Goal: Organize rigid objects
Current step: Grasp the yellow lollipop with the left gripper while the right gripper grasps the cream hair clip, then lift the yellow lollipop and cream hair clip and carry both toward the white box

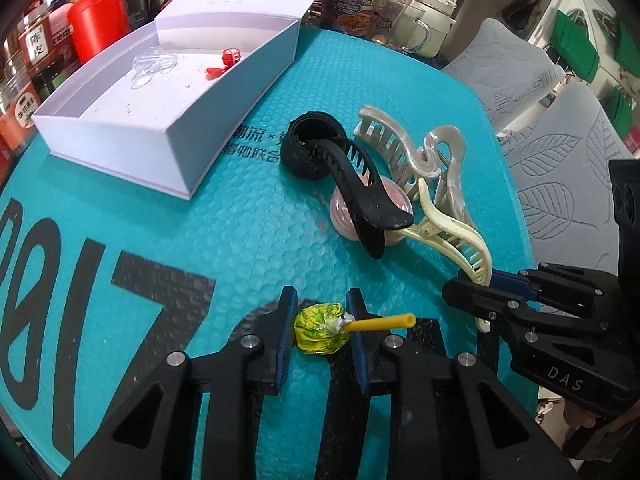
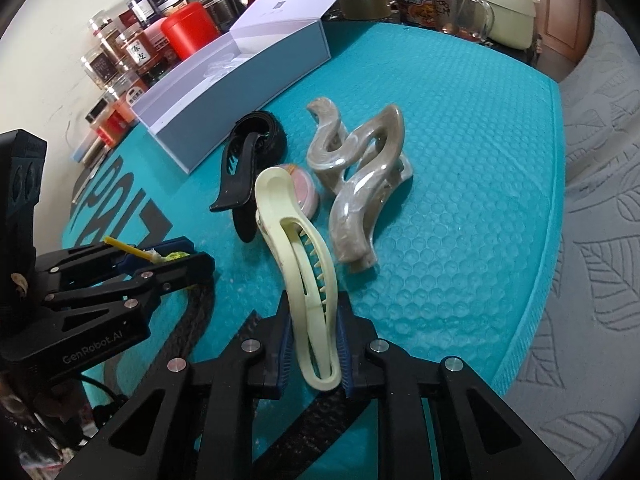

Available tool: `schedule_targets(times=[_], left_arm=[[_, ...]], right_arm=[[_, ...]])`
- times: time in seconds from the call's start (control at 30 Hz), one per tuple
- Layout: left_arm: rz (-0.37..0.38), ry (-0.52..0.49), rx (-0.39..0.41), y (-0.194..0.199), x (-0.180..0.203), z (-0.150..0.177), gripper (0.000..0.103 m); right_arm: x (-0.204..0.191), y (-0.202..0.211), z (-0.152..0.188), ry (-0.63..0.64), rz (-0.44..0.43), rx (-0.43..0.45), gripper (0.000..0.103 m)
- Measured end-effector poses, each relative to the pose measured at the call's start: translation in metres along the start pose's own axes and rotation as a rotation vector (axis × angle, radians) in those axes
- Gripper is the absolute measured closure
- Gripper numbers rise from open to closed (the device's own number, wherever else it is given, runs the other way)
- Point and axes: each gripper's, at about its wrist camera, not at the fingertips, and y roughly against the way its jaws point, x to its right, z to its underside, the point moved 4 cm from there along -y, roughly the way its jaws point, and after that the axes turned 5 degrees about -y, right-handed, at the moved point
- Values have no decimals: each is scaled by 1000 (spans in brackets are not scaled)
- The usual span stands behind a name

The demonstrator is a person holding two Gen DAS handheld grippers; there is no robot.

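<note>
Clips [image 2: 352, 184] lie in a heap on the teal mat [image 2: 480, 160] near the white box [image 1: 120, 120]. Left gripper [image 1: 320, 330] squeezes a lollipop [image 1: 318, 330] tight. Right gripper [image 2: 314, 354] squeezes the cream clip [image 2: 308, 292] tight.

Round pink-and-clear plastic disc [image 1: 344, 216]: ahead of the left jaws, largely covered by the curved black plastic hair claw [image 1: 360, 188] lying over it; its face cannot be read.

Black coiled fabric strap [image 2: 266, 134]: far ahead of the right jaws, front portion hidden behind the black claw.

Long cream plastic hair claw [image 2: 308, 280]: near end concealed between the right jaws' blue pads.

Clear plastic pieces [image 1: 154, 66] in the open white cardboard box [image 1: 120, 136]: well beyond the left jaws, too faint to identify.

Small red plastic item [image 1: 228, 60], same box: too small to tell.

Box lid: top cut off by the frame edge.
</note>
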Motion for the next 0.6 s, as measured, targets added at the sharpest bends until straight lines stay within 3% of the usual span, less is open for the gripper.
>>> schedule_targets(times=[0.2,0.6], left_arm=[[17,19,14,15,-2,10,78],[32,-61,33,57,11,14,78]], right_arm=[[-3,9,10,-6,4,14,84],[-17,48,21,-27,15,60,84]])
